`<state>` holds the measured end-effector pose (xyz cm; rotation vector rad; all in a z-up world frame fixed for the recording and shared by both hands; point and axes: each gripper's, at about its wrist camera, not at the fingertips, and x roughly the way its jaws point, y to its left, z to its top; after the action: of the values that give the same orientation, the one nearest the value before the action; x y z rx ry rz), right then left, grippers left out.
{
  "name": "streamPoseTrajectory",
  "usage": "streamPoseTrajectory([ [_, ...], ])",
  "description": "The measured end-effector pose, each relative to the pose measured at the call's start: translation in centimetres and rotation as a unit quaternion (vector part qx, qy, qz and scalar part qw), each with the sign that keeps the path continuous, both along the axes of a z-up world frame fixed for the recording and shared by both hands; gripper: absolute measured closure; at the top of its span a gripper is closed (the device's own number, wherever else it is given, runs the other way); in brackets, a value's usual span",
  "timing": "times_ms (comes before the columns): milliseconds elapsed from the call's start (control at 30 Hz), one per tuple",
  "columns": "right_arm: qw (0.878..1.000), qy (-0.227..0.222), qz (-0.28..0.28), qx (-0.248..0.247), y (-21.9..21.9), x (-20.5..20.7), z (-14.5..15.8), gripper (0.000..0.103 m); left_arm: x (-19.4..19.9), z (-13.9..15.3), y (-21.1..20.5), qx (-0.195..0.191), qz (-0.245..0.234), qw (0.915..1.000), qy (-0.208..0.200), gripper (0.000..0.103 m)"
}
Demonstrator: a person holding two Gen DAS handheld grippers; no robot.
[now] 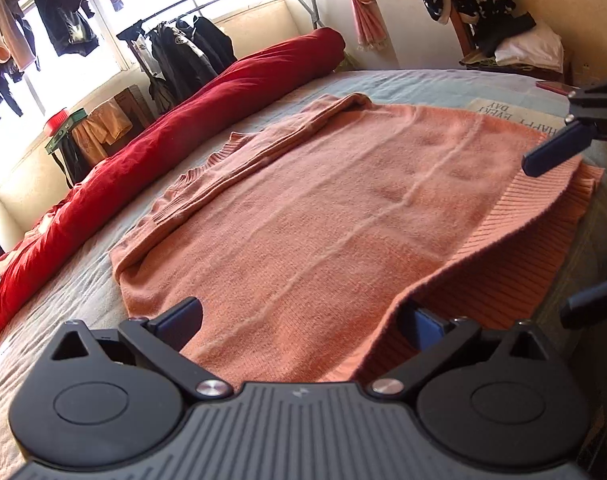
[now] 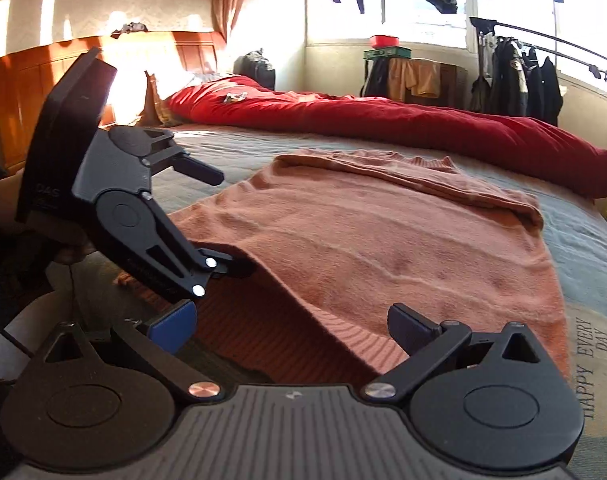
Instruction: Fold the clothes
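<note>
- Both grippers, left gripper (image 1: 303,320) and right gripper (image 2: 291,324), have fingers spread at the orange sweater's (image 1: 323,208) near ribbed hem on the bed (image 1: 423,84).
- Risk: pinching one layer only would skew any fold.

left tool (image 1: 303,324) spread, right tool (image 2: 291,324) spread

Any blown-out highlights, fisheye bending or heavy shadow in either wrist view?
Left wrist view: the window is blown out white, and the bed edge bows. Right wrist view: sun glare washes out the headboard; the left gripper shades the sweater hem below it; corners go dark.
</note>
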<state>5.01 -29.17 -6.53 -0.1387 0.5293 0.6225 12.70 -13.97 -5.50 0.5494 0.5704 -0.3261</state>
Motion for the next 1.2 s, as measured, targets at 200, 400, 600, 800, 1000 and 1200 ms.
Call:
streamPoseTrajectory([
  [200, 0.995, 0.03, 0.099, -0.008, 2.8, 0.4, -0.8, 0.0, 1.1, 0.5, 0.7, -0.01, 0.008, 0.9999, -0.006, 0.0],
  [400, 0.993, 0.083, 0.088, 0.003, 4.3, 3.7, -2.5, 0.0, 1.1, 0.7, 1.4, -0.013, 0.018, 0.9997, -0.005, 0.0],
  [600, 0.989, 0.008, 0.112, -0.099, 5.1, 2.1, -2.3, 0.0, 1.1, -0.1, 2.1, -0.015, 0.029, 0.9994, 0.012, 0.0],
  [800, 0.974, 0.0, 0.129, -0.188, 4.8, 1.4, -3.0, 0.0, 0.9, -0.2, 2.6, -0.031, 0.033, 0.9988, 0.017, 0.001],
  [1000, 0.964, 0.0, 0.142, -0.224, 4.6, 1.3, -3.3, 0.0, 0.5, -0.4, 2.8, -0.037, 0.032, 0.9986, 0.02, 0.001],
  [1200, 0.954, -0.018, 0.155, -0.254, 5.2, 0.6, -2.8, 0.001, 0.3, -0.6, 3.1, -0.042, 0.037, 0.9981, 0.023, 0.001],
])
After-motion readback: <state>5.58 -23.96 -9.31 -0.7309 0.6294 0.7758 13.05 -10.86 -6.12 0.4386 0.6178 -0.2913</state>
